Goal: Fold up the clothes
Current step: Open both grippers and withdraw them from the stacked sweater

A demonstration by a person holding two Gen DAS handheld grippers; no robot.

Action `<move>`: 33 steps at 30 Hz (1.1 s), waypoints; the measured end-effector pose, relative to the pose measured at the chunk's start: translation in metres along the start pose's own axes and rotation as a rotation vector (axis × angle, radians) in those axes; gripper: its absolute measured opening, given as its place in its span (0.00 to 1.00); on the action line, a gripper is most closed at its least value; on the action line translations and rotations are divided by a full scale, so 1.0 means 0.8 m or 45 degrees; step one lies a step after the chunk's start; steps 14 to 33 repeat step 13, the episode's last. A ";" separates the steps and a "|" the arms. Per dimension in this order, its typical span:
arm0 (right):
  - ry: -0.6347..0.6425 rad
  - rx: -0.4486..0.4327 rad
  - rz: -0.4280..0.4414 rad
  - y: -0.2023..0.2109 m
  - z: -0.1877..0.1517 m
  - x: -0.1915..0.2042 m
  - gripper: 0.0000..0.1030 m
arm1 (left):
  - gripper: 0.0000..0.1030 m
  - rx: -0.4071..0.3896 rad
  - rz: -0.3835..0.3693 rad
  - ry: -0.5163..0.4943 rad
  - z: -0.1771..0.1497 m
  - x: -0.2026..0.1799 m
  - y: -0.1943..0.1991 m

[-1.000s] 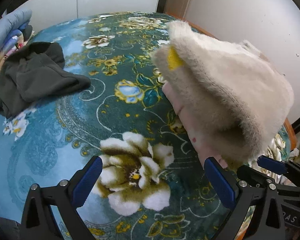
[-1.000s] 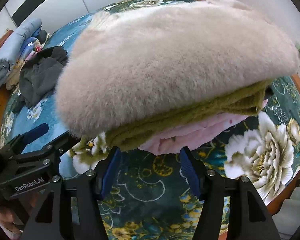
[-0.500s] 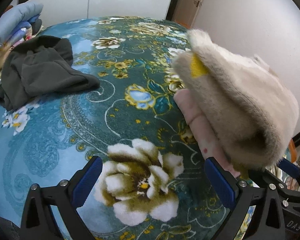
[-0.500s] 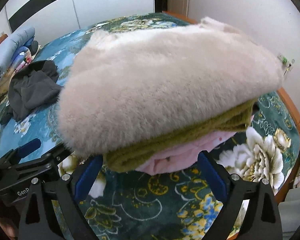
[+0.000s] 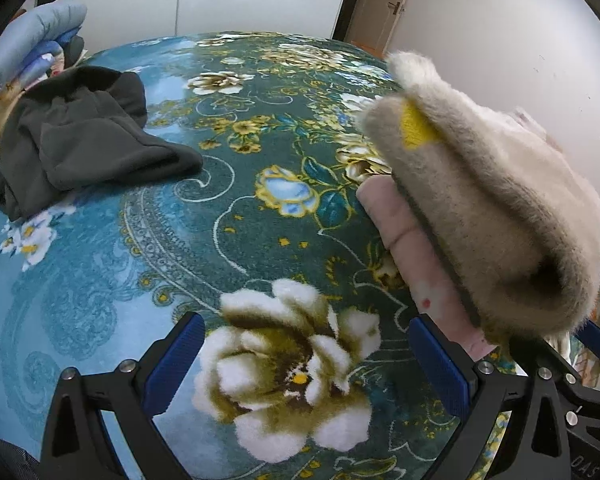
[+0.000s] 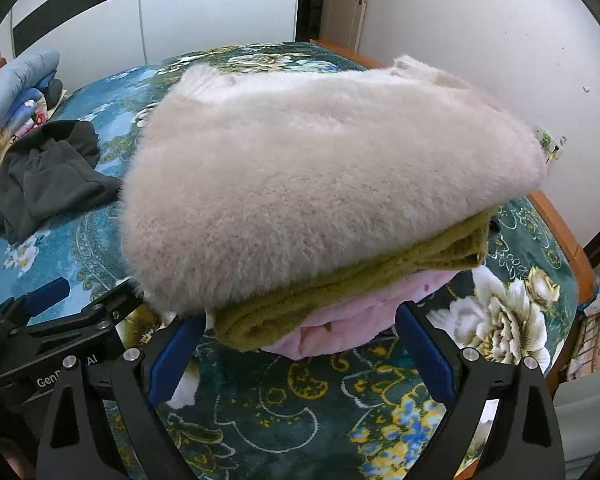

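- Left wrist view: left gripper (image 5: 306, 364) jaws spread wide, nothing between them, above the floral bedspread (image 5: 148, 264)
- Stack of folded clothes (image 5: 484, 216) sits at the right of this view, just past the right-side blue pad; fluffy cream garment (image 5: 496, 200) on top, yellow-olive layer (image 5: 416, 126) peeking at its far corner, pink garment (image 5: 412, 248) at the bottom
- Can't tell if the stack rests on the bedspread or is clear of it
- Dark grey garment (image 5: 80, 140) crumpled on the bedspread at far left, well apart from the stack
- Folded blue bedding (image 5: 32, 36) at the far-left edge, behind the dark grey garment
- Part of the right gripper's frame shows at bottom right, under the stack edge
- Right wrist view: right gripper (image 6: 300, 354) jaws wide apart, not clamping; stack of folded clothes (image 6: 324, 200) fills the frame right ahead of the fingers
- Layers from top: fluffy cream garment (image 6: 320, 168), yellow-olive layer (image 6: 340, 292), pink garment (image 6: 348, 320); the stack's near edge overhangs the gap between the blue pads
- Dark grey garment (image 6: 48, 176) at left on the floral bedspread (image 6: 280, 408), folded blue bedding (image 6: 16, 80) beyond it
- Left gripper frame visible at lower left, beside the stack
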State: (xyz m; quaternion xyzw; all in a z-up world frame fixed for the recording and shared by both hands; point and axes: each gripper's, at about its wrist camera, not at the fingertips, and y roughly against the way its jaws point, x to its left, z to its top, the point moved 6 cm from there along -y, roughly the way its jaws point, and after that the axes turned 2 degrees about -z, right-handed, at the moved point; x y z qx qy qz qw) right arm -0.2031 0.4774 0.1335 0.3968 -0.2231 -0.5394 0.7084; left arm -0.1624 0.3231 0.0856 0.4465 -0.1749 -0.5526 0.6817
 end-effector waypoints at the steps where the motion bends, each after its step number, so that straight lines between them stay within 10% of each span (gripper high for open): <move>1: 0.000 0.002 0.000 0.000 0.000 0.001 0.93 | 1.00 0.000 0.001 0.005 0.000 0.001 0.000; 33: 0.012 0.006 0.002 0.001 0.003 0.011 0.93 | 1.00 -0.026 -0.012 0.048 0.001 0.010 0.006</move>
